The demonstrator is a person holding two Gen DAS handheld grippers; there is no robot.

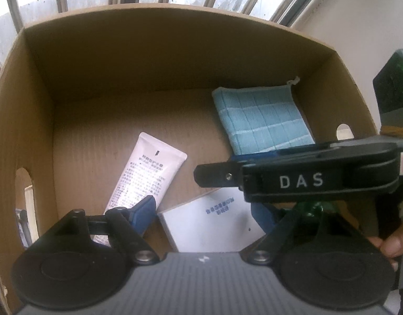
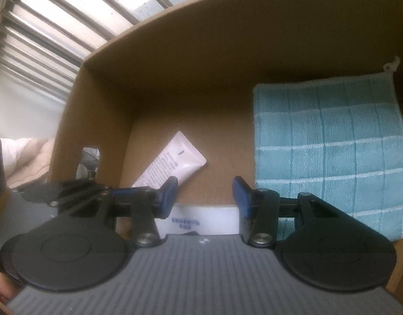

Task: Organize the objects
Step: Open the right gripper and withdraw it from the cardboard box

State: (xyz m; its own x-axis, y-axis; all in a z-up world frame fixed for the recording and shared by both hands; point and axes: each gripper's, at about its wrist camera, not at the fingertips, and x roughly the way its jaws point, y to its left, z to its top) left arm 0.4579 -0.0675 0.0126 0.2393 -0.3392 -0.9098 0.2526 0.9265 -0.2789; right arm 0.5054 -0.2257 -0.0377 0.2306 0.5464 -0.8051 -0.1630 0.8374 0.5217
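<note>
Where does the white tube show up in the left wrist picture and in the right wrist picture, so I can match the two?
Left wrist: the white tube lies on the box floor, lower left of centre, its near end behind the left gripper finger.
Right wrist: left of centre on the box floor, just beyond the right gripper left finger.
Shared landmark: the blue checked cloth leans in the cardboard box right of the tube in both.
</note>
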